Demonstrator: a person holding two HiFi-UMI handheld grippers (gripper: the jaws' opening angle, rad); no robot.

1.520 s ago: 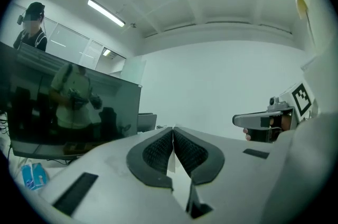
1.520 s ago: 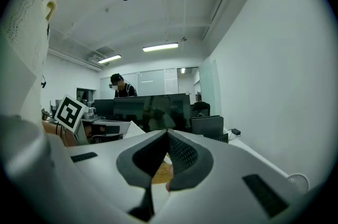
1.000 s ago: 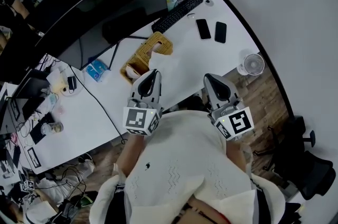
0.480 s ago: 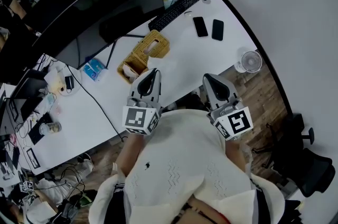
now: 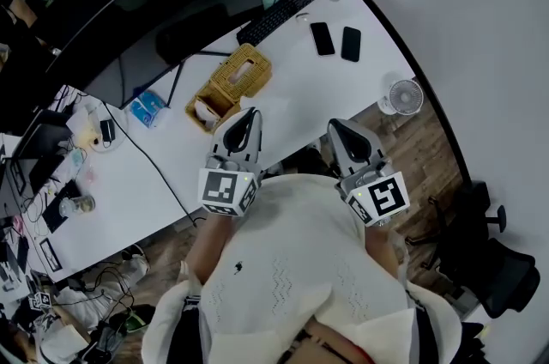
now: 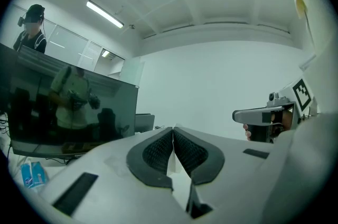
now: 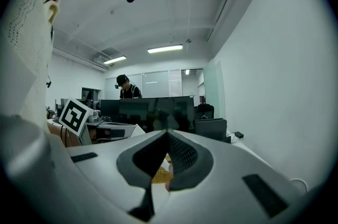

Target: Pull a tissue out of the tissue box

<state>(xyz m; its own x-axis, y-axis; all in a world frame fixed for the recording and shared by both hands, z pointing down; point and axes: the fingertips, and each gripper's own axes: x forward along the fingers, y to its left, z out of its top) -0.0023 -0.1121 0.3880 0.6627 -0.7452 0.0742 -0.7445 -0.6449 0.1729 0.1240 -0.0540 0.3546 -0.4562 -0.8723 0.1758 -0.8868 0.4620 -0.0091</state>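
The tissue box (image 5: 244, 70) is a woven wicker box on the white desk (image 5: 343, 87), a short way beyond my left gripper (image 5: 250, 112). In the left gripper view my left gripper (image 6: 173, 130) is shut on a thin white tissue (image 6: 170, 162), which shows as a strip between the dark pads. In the head view the tissue is hard to tell from the white desk. My right gripper (image 5: 333, 124) is held over the desk's near edge, to the right of the box. Its jaws (image 7: 168, 136) are shut with nothing in them, and a bit of wicker (image 7: 157, 174) shows below them.
A smaller wicker basket (image 5: 204, 110) adjoins the box on the left. A keyboard (image 5: 283, 2), two phones (image 5: 322, 38), a small fan (image 5: 405, 96), a blue packet (image 5: 147, 107) and dark monitors (image 5: 154, 10) also stand on the desk. An office chair (image 5: 506, 268) is at the right.
My left gripper has drawn back a little from the wicker box, toward my body. The white tissue seen at its tip earlier now shows less in the head view. The right gripper has barely moved.
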